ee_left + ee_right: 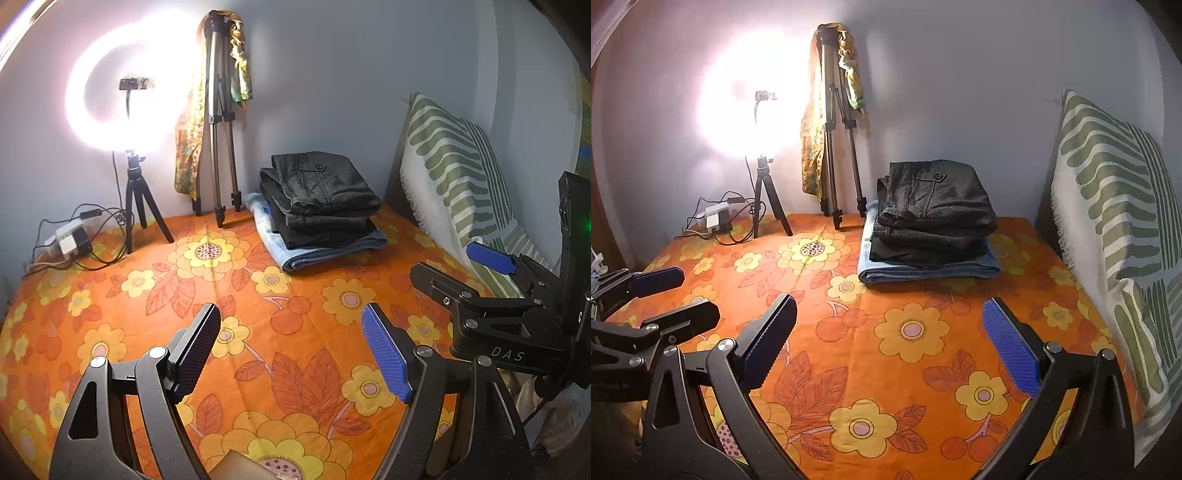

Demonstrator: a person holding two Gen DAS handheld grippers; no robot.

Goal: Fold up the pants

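A stack of folded pants lies at the far side of the orange flowered bed sheet (258, 332) (886, 369): dark grey checked pants (321, 184) (938, 199) on top, black pants beneath, light blue jeans (325, 251) (927, 271) at the bottom. My left gripper (291, 350) is open and empty, hovering over the bare sheet well short of the stack; it also shows in the right wrist view (679, 295). My right gripper (890, 343) is open and empty over the sheet; it also shows in the left wrist view (465, 266) at right.
A lit ring light on a small tripod (122, 92) (757, 107) and a taller tripod draped with cloth (221, 122) (838, 129) stand at the far wall. A power strip with cables (70, 240) (716, 219) sits at far left. A green-striped pillow (454, 173) (1119, 229) leans at right.
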